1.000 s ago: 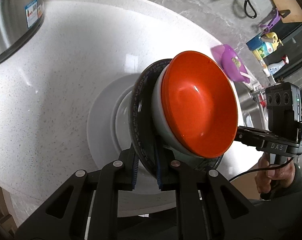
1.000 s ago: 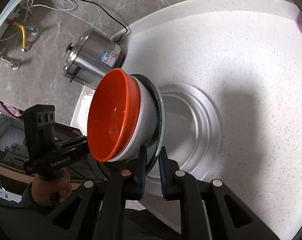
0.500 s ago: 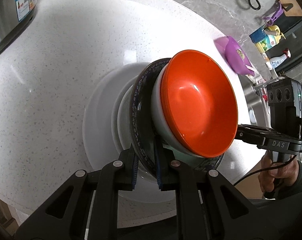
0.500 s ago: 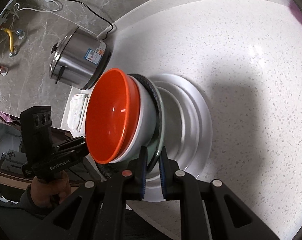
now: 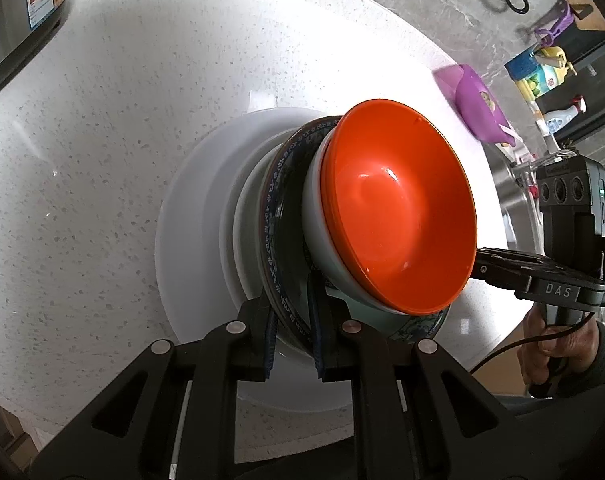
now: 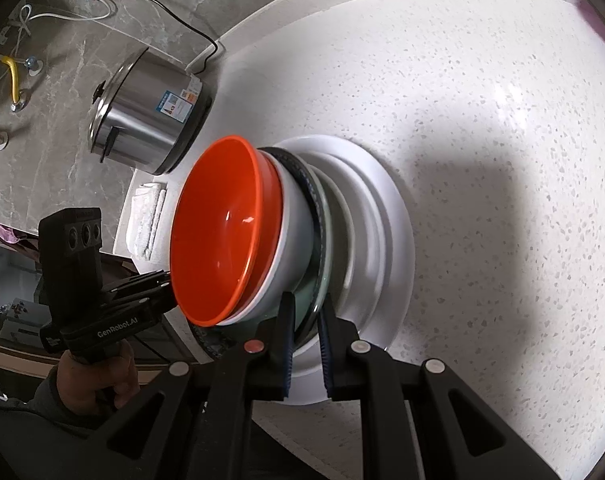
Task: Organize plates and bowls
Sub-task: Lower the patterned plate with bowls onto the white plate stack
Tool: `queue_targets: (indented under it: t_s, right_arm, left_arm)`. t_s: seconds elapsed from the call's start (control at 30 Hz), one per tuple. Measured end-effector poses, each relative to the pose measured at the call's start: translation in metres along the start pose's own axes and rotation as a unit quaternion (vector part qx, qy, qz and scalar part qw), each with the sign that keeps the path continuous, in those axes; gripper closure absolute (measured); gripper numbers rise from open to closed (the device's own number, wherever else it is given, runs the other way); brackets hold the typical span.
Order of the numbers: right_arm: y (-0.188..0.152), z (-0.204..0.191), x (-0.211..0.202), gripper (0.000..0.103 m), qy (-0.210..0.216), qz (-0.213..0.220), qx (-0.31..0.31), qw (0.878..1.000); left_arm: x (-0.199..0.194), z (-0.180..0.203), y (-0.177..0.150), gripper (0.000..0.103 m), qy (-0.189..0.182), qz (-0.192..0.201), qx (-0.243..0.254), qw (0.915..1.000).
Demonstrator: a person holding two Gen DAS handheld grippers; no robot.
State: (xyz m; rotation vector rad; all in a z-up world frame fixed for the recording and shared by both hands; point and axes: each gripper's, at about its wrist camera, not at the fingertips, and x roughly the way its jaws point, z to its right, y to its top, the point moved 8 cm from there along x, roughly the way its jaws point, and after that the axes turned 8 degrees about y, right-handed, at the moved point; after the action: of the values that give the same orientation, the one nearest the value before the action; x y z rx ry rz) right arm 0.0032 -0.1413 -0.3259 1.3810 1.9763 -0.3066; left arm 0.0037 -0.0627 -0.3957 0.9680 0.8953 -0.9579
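- Countertop point(image 5: 102, 128): white speckled surface; it carries the white plate, which serves as the landmark below.
- White plate point(image 5: 190, 240): largest dish, lying flat on the countertop. A smaller white dish point(image 6: 354, 240) appears nested on it.
- Patterned plate point(image 5: 271, 216): blue-rimmed, directly above the white plate. Whether it already touches the dishes below cannot be told.
- White bowl point(image 5: 314, 232): seated in the patterned plate.
- Orange bowl point(image 5: 398, 216): nested in the white bowl, topmost in the stack.
- Left gripper point(image 5: 292, 340): fingers closed down on the near rim of the patterned plate.
- Right gripper point(image 6: 305, 344): fingers closed down on the opposite rim of the same plate.
- Purple bowl point(image 5: 480, 108): well apart from the white plate, at the countertop edge, not yet stacked.
- Progress, as a judgement: stacking is nearly complete. Remaining: seat the carried stack, release both grippers, possibly collect the purple bowl.
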Motion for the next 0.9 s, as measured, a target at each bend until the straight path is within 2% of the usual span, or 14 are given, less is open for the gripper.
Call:
queue_targets:
  t_s: [0.37, 0.6, 0.67, 0.73, 0.83, 0.9]
  right_arm:
    - [0.000, 0.001, 0.000, 0.089, -0.001, 0.005, -0.003, 1.000]
    - [0.000, -0.001, 0.000, 0.086, -0.016, 0.010, -0.007, 1.000]
    - [-0.001, -0.002, -0.001, 0.082, -0.023, 0.011, -0.005, 1.000]
    - [-0.002, 0.000, -0.003, 0.070, -0.028, 0.013, -0.004, 1.000]
    - [-0.003, 0.001, -0.009, 0.061, -0.030, 0.024, -0.001, 0.999]
    - [-0.004, 0.001, -0.014, 0.060, -0.034, 0.032, 0.002, 0.999]
  left_arm:
    - [0.002, 0.000, 0.000, 0.090, -0.008, 0.003, -0.006, 0.9999]
    - [0.002, -0.002, -0.002, 0.088, -0.013, 0.009, -0.017, 0.9997]
    - [0.000, -0.002, -0.003, 0.088, -0.007, 0.012, -0.015, 0.9998]
    - [-0.003, -0.002, -0.004, 0.088, -0.007, 0.017, -0.016, 0.9997]
    - [-0.009, -0.003, -0.002, 0.084, -0.013, 0.025, -0.017, 0.9995]
    - [-0.012, -0.002, -0.001, 0.081, -0.013, 0.030, -0.009, 0.9994]
